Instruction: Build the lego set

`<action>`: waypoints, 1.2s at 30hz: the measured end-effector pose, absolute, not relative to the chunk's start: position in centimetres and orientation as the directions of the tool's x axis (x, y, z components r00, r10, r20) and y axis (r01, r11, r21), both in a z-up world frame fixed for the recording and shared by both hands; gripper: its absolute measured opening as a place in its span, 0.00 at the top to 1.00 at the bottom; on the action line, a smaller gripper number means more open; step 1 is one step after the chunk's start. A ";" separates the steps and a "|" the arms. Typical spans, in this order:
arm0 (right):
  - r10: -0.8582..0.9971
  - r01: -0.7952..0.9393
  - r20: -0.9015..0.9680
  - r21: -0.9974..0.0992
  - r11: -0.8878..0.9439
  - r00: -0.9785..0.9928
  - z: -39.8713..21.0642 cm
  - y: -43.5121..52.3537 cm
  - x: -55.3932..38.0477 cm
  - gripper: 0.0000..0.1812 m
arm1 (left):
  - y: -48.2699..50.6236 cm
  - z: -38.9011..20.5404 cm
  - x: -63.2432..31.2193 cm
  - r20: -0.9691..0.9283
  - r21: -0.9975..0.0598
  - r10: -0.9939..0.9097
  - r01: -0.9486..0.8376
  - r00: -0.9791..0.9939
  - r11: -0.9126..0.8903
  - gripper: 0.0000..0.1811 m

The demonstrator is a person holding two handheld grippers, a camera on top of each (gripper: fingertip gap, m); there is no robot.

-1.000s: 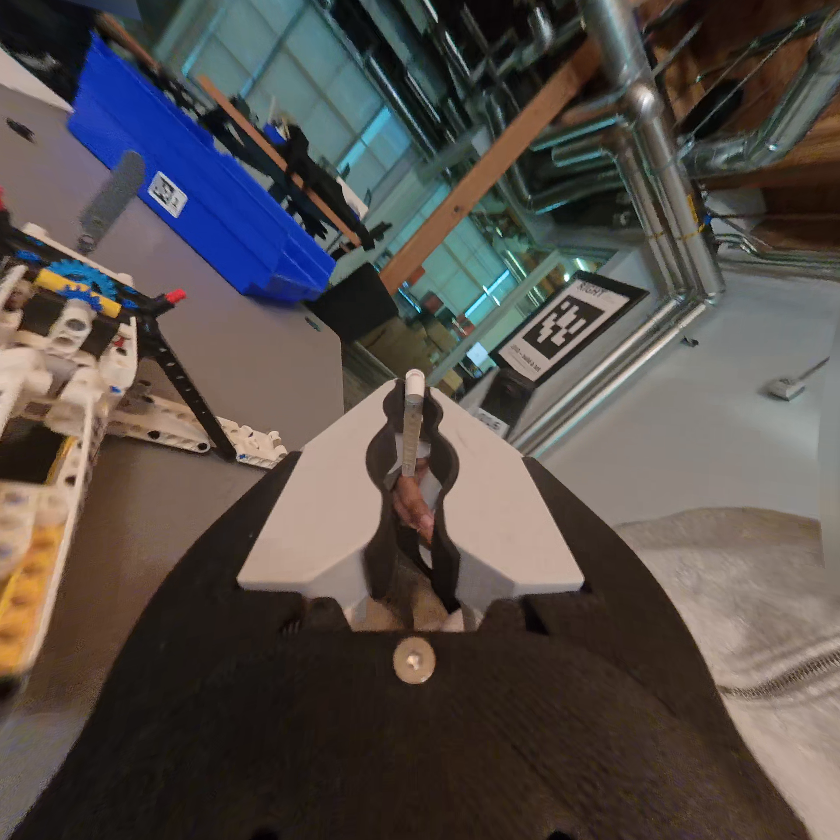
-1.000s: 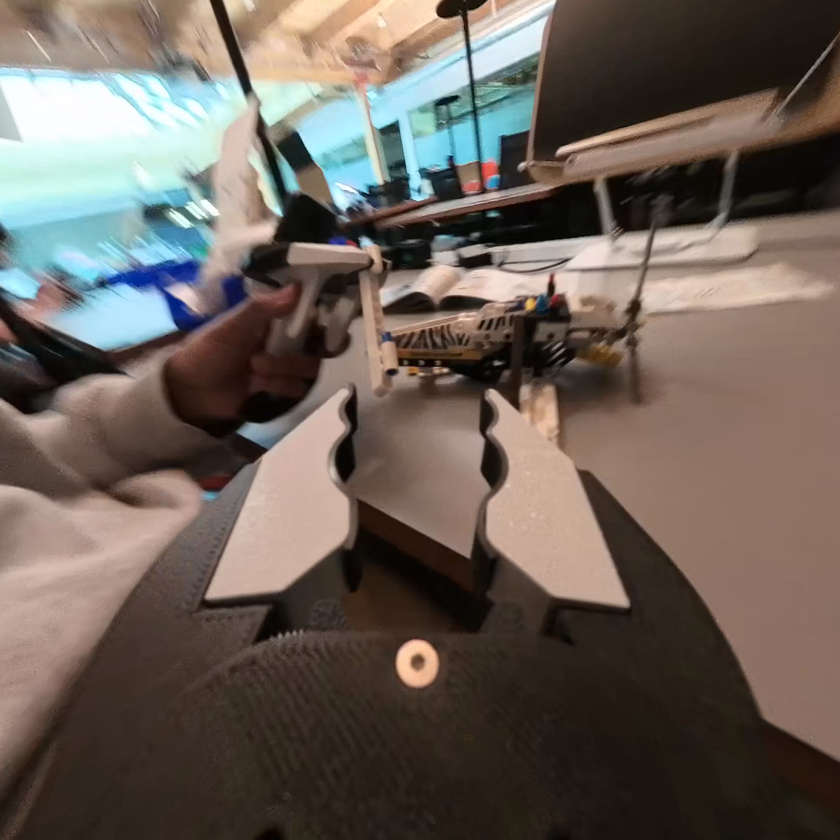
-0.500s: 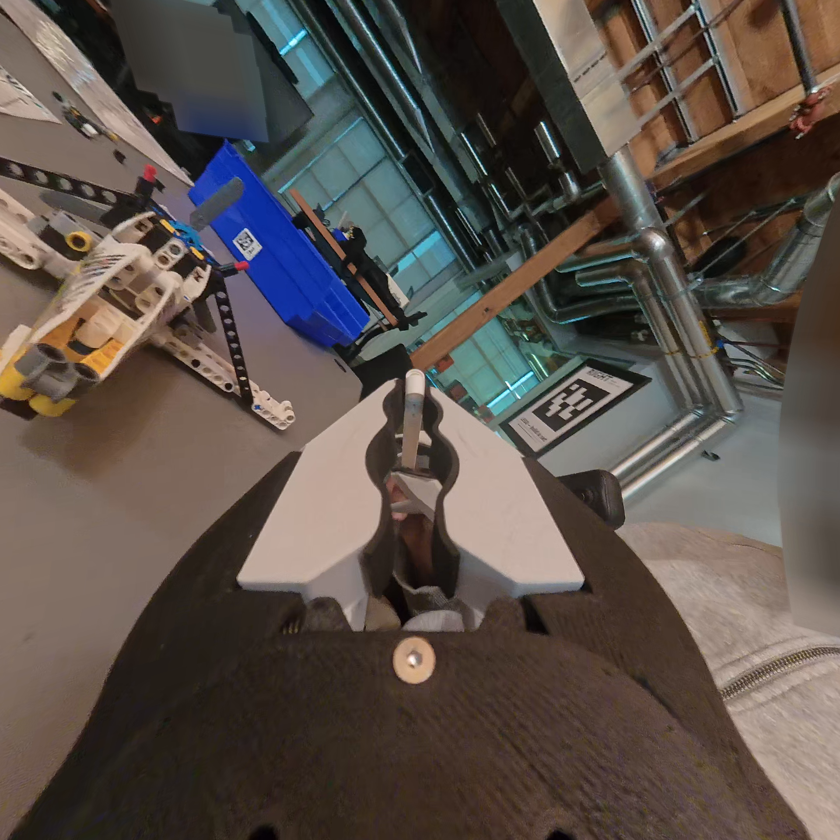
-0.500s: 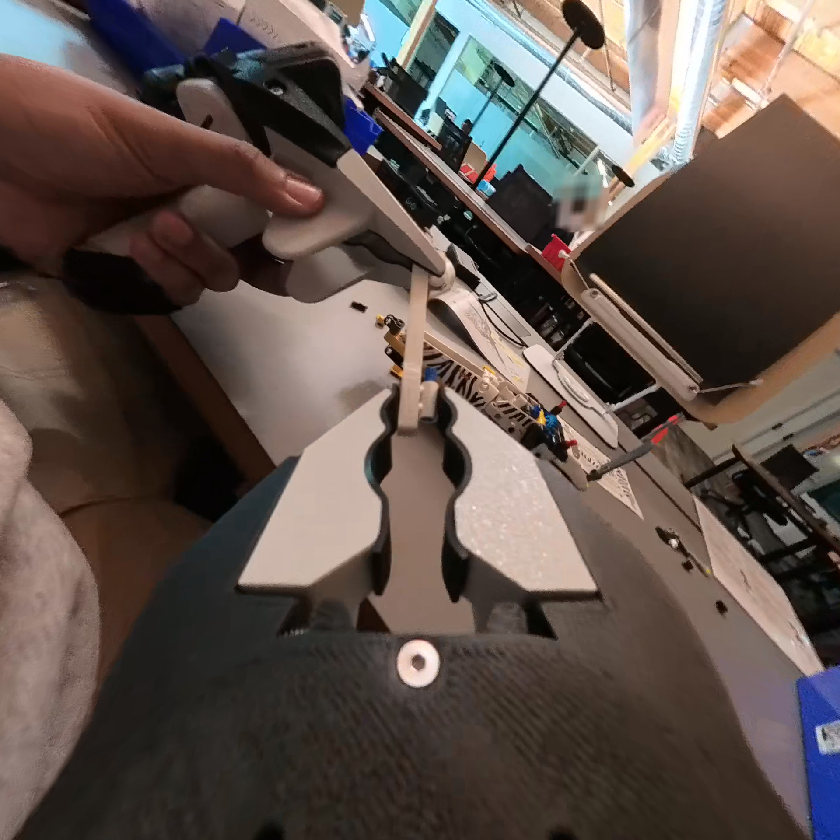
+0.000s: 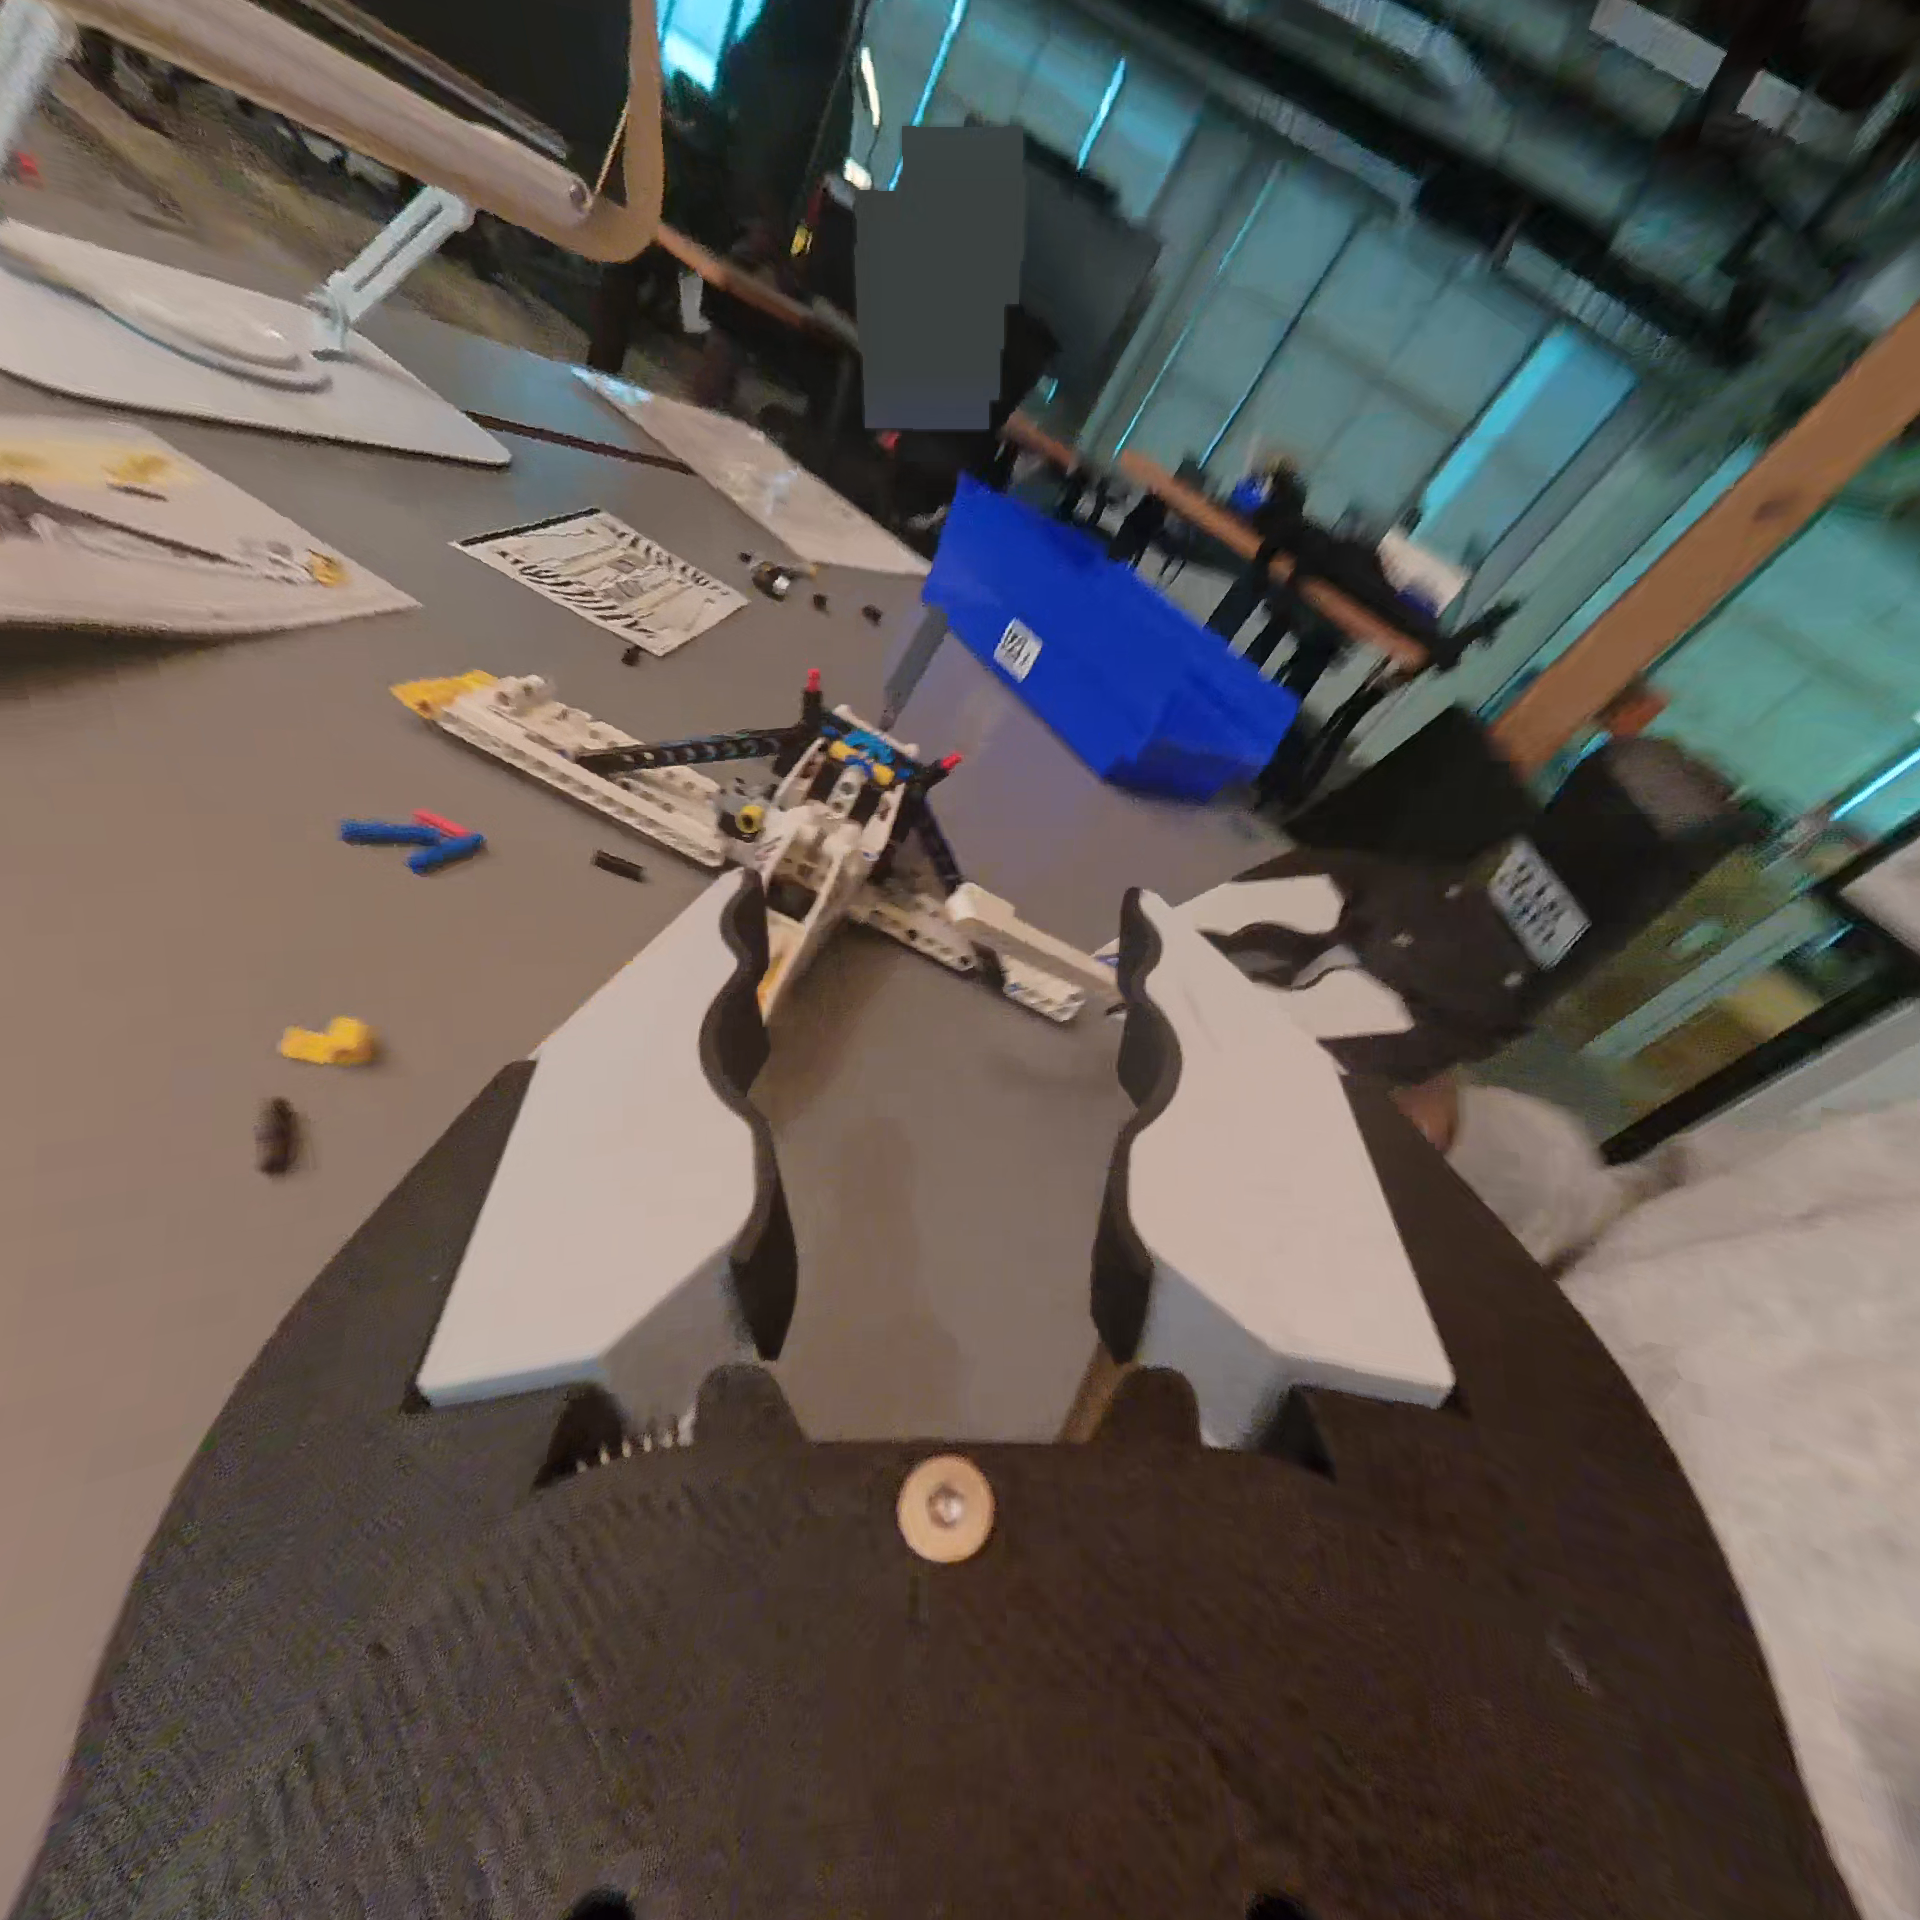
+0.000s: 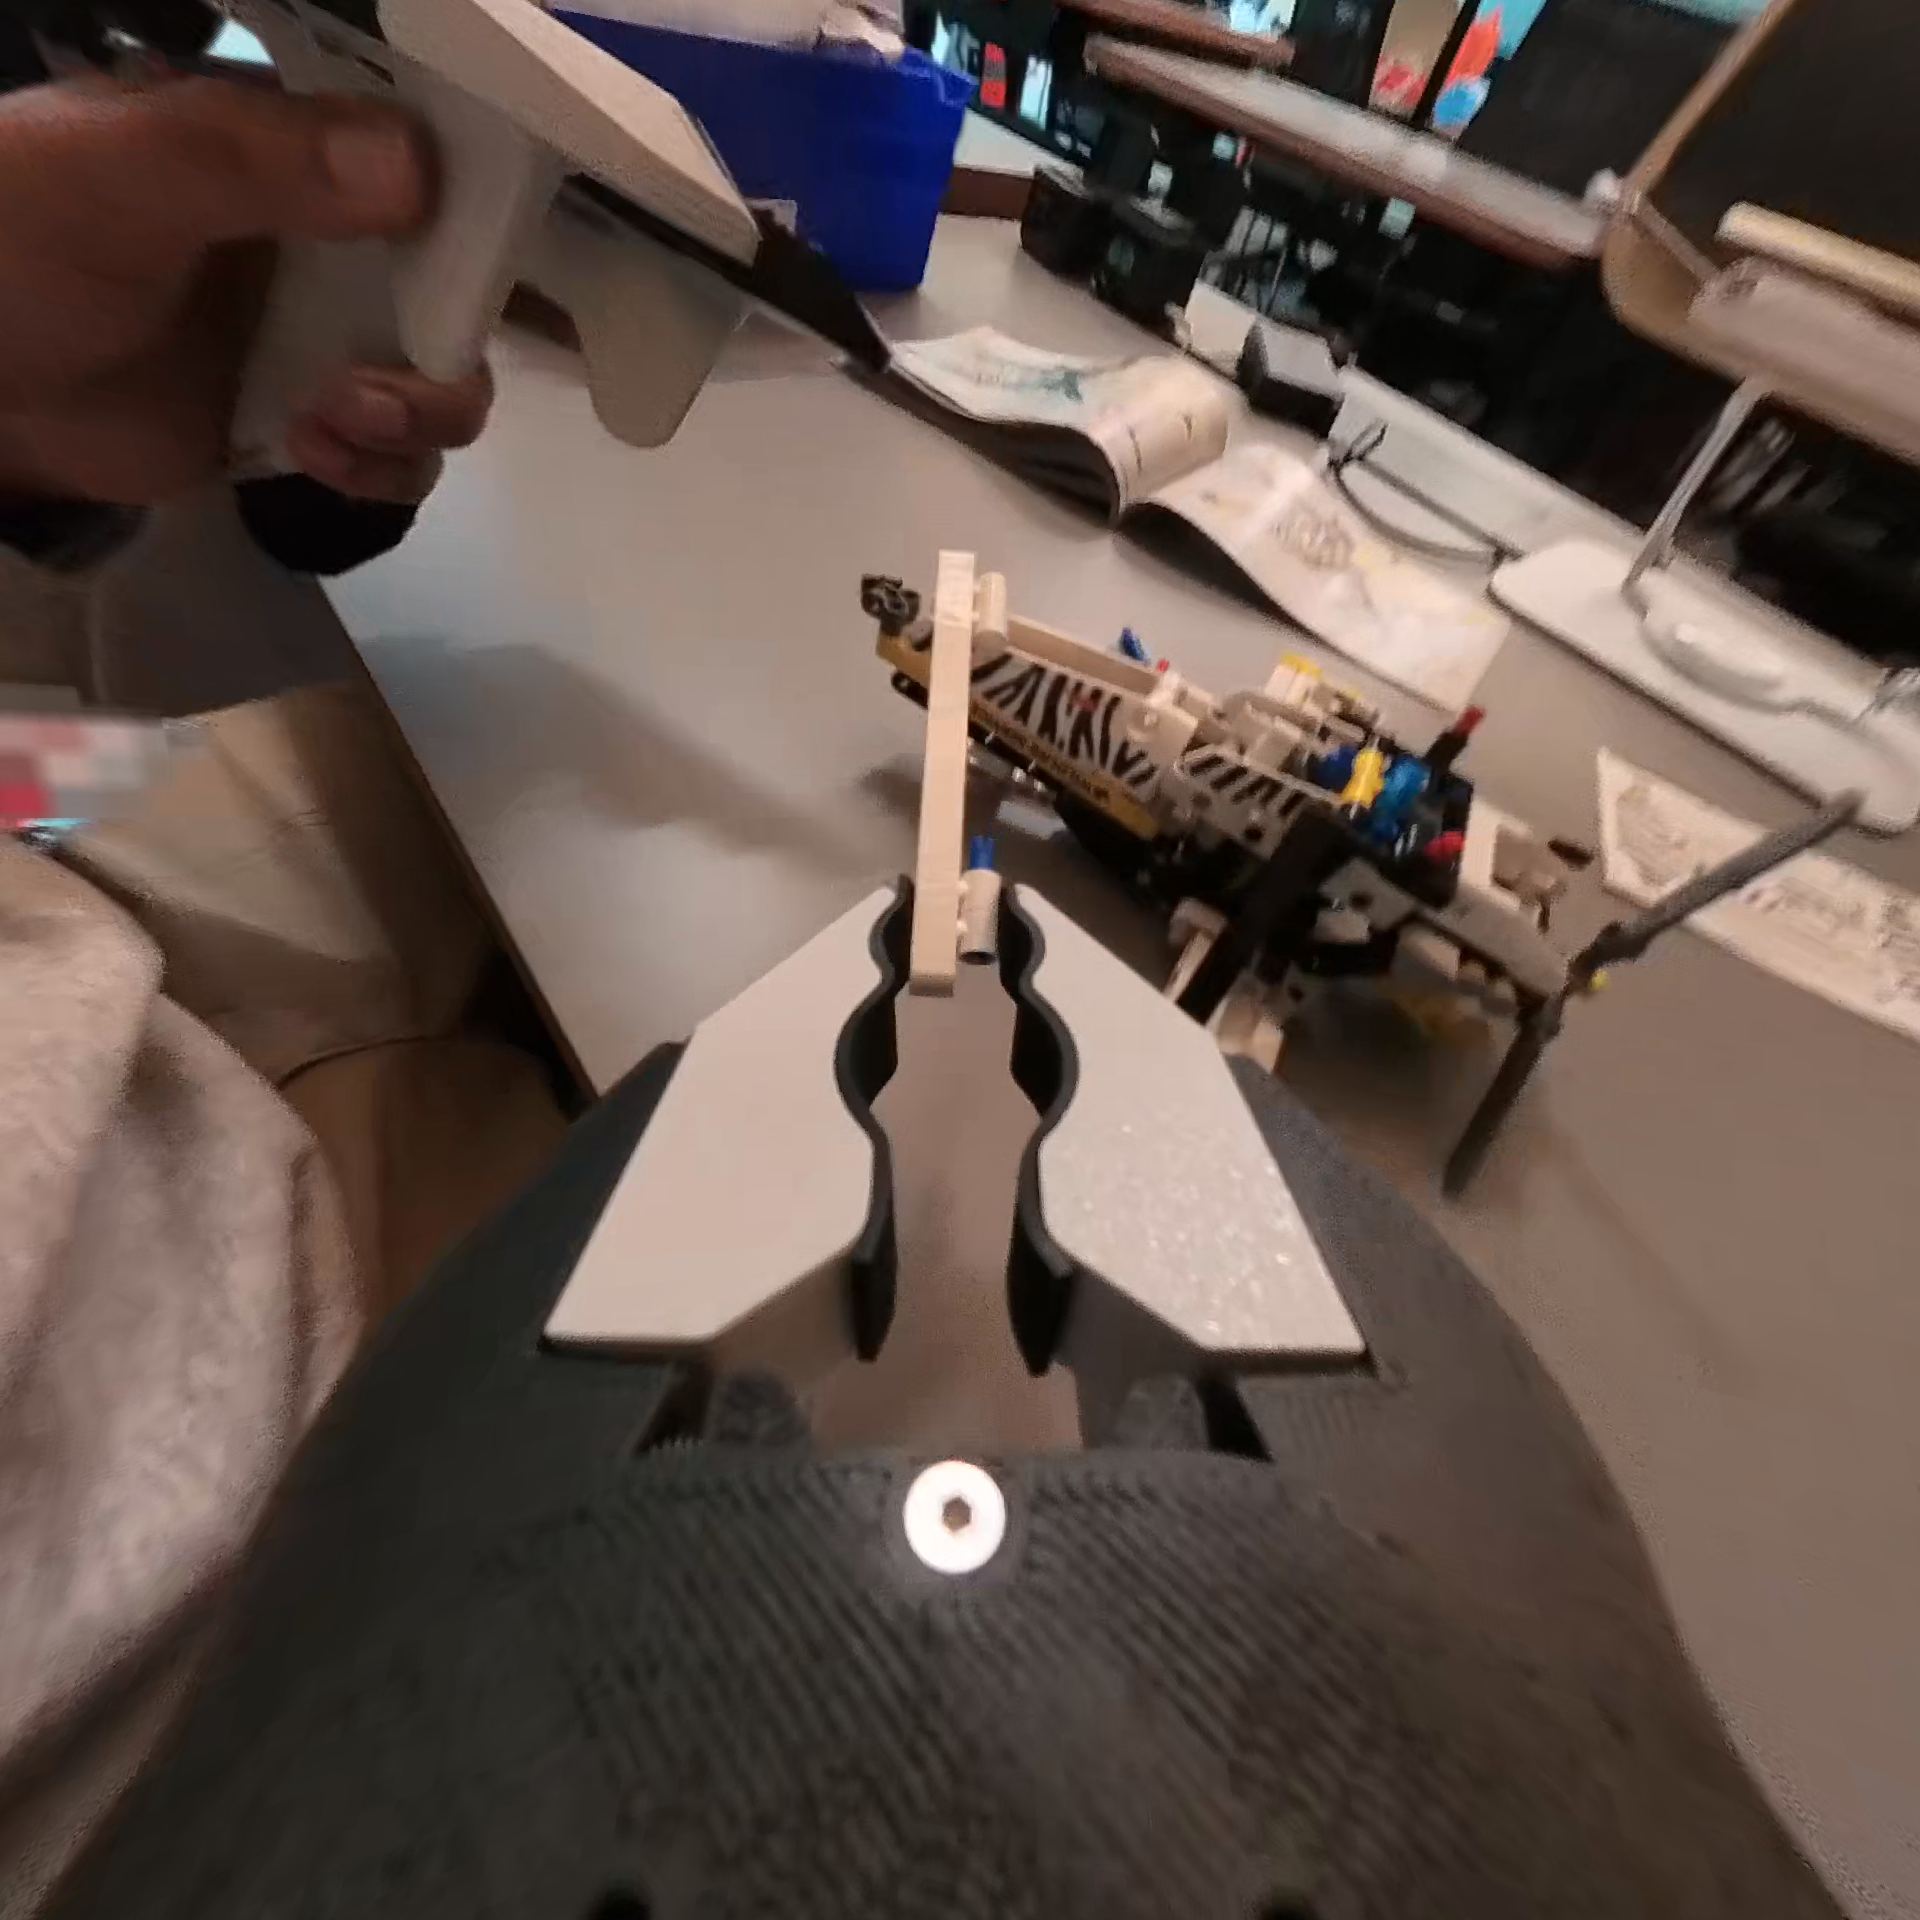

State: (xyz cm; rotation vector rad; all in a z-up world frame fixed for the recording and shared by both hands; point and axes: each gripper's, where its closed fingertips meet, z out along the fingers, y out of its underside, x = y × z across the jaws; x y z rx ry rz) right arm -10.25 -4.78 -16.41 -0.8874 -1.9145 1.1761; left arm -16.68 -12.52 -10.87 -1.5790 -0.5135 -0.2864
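Fingers of my right gripper [image 6: 954,925] are drawn in narrow and pinch the lower end of a long white beam [image 6: 943,769], which stands nearly upright from the tips with a small white connector and a blue pin beside it at the clamped end. My left gripper [image 5: 935,914] is spread wide with nothing between its fingers, only bare grey table [image 5: 208,935] showing through the gap. Just past those tips sits the half-built model [image 5: 821,821], white and black with blue and yellow bits and zebra-striped panels on its side; from the right wrist view it lies behind the beam. Loose pieces lie to the left of it: a yellow piece [image 5: 327,1042], a black pin [image 5: 276,1135], and a few blue and red pins [image 5: 416,840]. Farther back are an open instruction booklet [image 6: 1091,436], a sticker sheet [image 5: 603,580], and a blue bin [image 5: 1101,665] at the table's far edge. In the right wrist view my left hand [image 6: 156,301] grips its gripper's handle, held up off the table.
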 end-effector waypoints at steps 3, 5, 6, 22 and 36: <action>0.866 0.309 0.104 -0.908 0.283 -0.488 -17.8 -3.8 -10.0 0.92 | -11.0 -11.7 -18.3 0.316 -0.920 0.181 0.348 0.931 -0.182 0.56; 0.893 0.390 0.061 -0.885 0.255 -0.445 -18.9 -3.0 -9.7 0.92 | -9.5 -12.6 -19.2 0.207 -0.925 0.152 0.244 0.966 -0.292 0.55; 0.906 0.429 0.033 -0.873 0.232 -0.423 -19.4 -2.8 -9.5 0.92 | -8.7 -13.1 -19.4 0.170 -0.919 0.124 0.203 0.978 -0.338 0.55; 0.999 0.573 0.044 -0.819 0.032 0.007 -22.0 -1.5 -7.9 0.92 | -2.7 -18.5 -18.4 0.391 -0.775 -0.163 0.228 0.906 -0.589 0.63; 0.999 0.605 0.027 -0.796 -0.002 0.039 -22.0 -0.9 -9.5 0.92 | -2.3 -21.1 -19.0 0.115 -0.766 -0.121 0.010 0.986 -0.643 0.76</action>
